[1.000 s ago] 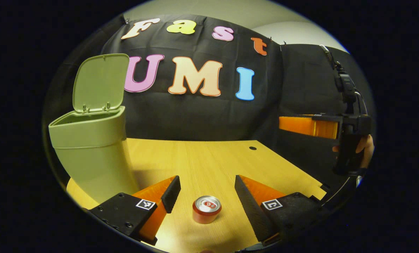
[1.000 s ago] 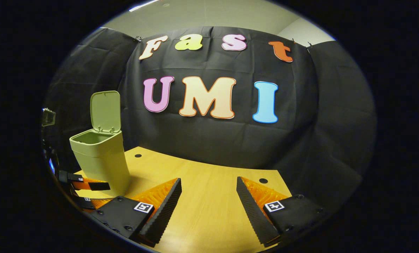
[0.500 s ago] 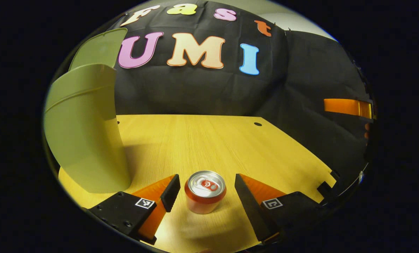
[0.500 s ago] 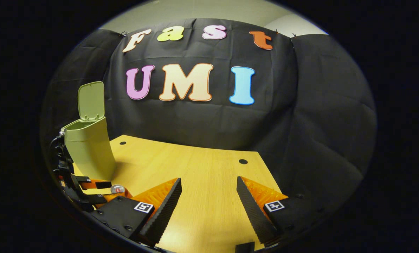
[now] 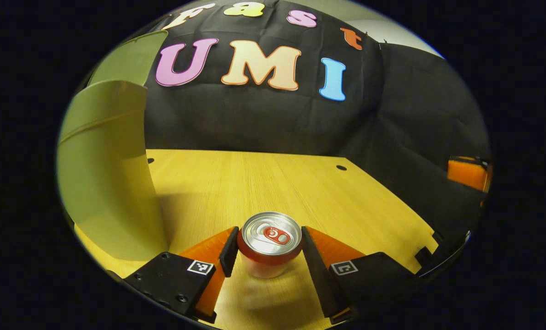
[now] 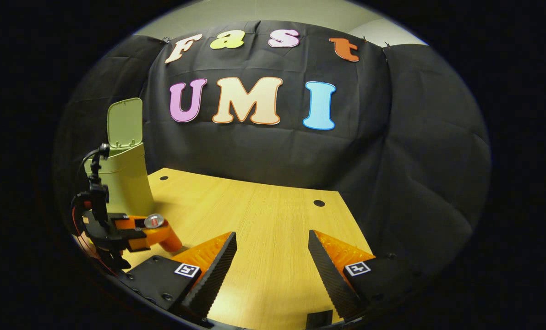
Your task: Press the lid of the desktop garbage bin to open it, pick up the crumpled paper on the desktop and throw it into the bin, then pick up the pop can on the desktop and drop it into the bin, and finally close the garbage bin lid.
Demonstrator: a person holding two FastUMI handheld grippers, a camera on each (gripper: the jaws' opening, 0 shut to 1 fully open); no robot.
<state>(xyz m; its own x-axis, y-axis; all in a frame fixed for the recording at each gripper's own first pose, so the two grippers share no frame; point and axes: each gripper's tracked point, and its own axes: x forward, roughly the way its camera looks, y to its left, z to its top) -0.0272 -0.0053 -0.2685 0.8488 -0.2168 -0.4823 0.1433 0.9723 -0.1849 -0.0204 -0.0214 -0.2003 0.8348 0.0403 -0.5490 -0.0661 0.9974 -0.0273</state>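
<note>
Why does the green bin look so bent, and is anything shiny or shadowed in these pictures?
In the left gripper view the fisheye lens bows the bin, which casts a shadow onto the table; the pop can has a bright metallic top. In the right gripper view the table edge curves.

We were in a staged recording booth, not a home: black cloth (image 6: 273, 151) hung as the wall across the upper frame, a bare pale wooden bench (image 6: 264, 229) with cable holes filled the lower middle, and plain room ceiling (image 6: 254, 11) showed at the top.
</note>
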